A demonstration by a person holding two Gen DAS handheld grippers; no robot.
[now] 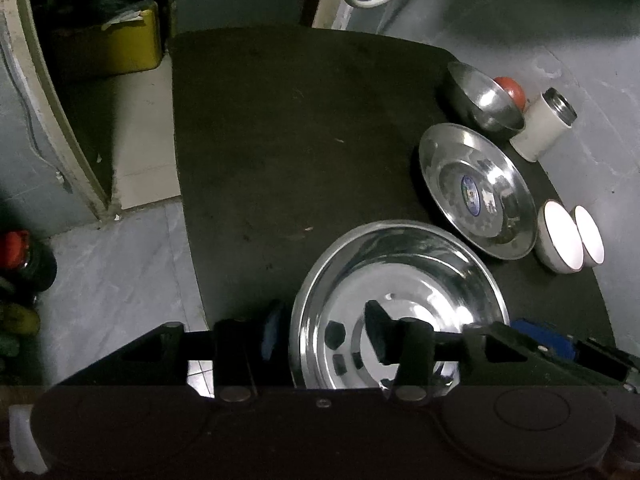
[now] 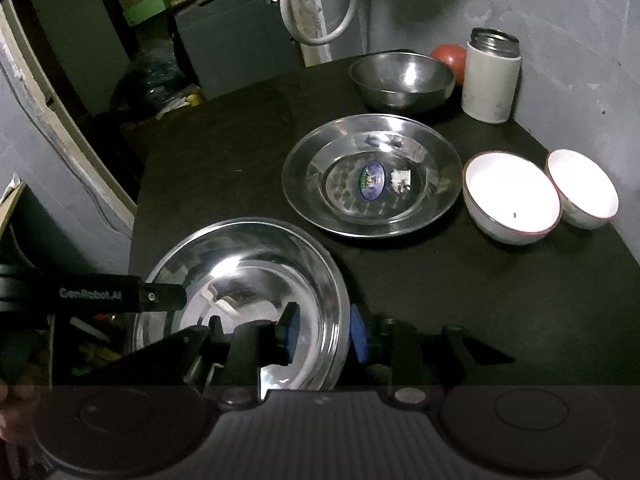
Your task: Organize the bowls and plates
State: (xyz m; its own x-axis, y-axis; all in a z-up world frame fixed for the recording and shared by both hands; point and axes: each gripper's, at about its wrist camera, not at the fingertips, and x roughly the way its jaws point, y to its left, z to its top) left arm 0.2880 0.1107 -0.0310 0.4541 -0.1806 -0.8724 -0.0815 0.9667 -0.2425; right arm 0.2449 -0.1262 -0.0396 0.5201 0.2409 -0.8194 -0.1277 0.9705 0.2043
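A wide, shallow steel bowl rests on the black table near its front left edge. My left gripper straddles the bowl's left rim, one finger inside and the blue-padded one outside, with the jaws apart and not pressing. My right gripper straddles the right rim the same way, with a gap between pads and metal. Behind it lie a steel plate with a blue sticker, a deeper steel bowl and two white bowls side by side.
A white canister with a steel neck and a red round thing stand at the back right against the grey wall. The dishes line the table's right side. Floor, a yellow box and clutter lie to the left.
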